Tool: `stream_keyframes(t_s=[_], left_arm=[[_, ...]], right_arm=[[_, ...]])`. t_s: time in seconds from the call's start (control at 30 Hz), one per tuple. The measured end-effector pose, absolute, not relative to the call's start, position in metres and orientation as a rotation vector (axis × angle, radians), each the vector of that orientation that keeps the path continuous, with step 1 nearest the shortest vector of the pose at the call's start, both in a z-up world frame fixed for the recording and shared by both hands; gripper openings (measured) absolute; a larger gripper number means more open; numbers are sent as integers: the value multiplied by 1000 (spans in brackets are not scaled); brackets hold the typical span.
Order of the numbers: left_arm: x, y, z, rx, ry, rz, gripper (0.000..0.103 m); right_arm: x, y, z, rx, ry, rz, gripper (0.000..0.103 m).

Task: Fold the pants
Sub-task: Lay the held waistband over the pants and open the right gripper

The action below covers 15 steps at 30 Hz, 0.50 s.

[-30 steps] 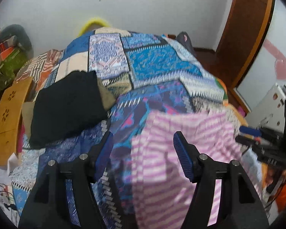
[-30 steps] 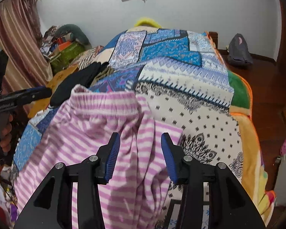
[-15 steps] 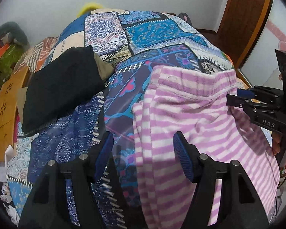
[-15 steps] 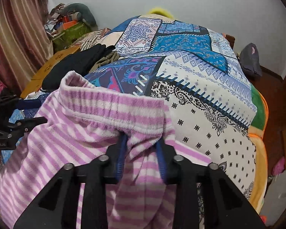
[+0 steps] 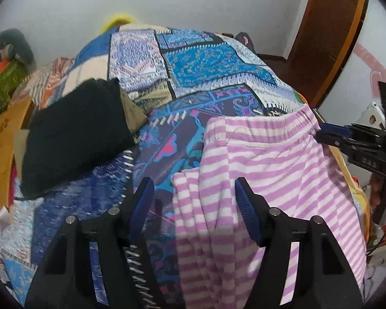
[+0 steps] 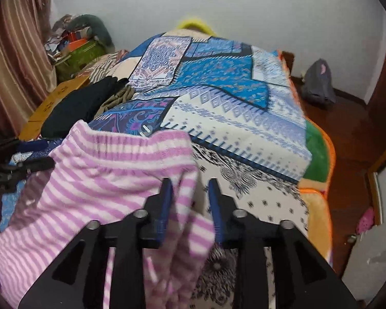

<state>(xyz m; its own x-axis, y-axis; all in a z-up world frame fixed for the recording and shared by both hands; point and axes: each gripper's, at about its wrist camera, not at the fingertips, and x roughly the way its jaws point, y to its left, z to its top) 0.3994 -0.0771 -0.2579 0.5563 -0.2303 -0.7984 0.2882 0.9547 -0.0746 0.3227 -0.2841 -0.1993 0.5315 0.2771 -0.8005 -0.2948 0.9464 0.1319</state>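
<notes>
Half a second ago my right gripper was clamped on the waistband's right end; now its jaws stand slightly apart, the fabric loose between them. The striped pants lie on the near part of the bed. My left gripper stays wide over their left edge, holding nothing. I judge the pants laid out, ready for folding.

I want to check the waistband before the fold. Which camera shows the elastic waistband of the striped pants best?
The left wrist view: the waistband runs nearly unobstructed across the pants, from its left corner to the right gripper at its end. The right wrist view shows the same band, blurrier, with its right end bunched toward that gripper.
</notes>
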Motion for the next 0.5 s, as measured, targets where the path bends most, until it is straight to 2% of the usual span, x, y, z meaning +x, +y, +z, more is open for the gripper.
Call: stream_keyframes(t_s=[0.2,0.37,0.43,0.5], left_arm=[[396,-68,-246,36,919,-348,62],[390,-89,-262,72,972,-402,51],[392,-99,-274,121,998,-381,42],[395,-101,-283,161,1008,-354,42]], right_arm=[[284,-289,-196,-6,981,404,30],[263,-281,-210,3,1018,463,30],[264,-279,-226,14,1047,456,30],[265,-277,-239,-27,1048,430,30]])
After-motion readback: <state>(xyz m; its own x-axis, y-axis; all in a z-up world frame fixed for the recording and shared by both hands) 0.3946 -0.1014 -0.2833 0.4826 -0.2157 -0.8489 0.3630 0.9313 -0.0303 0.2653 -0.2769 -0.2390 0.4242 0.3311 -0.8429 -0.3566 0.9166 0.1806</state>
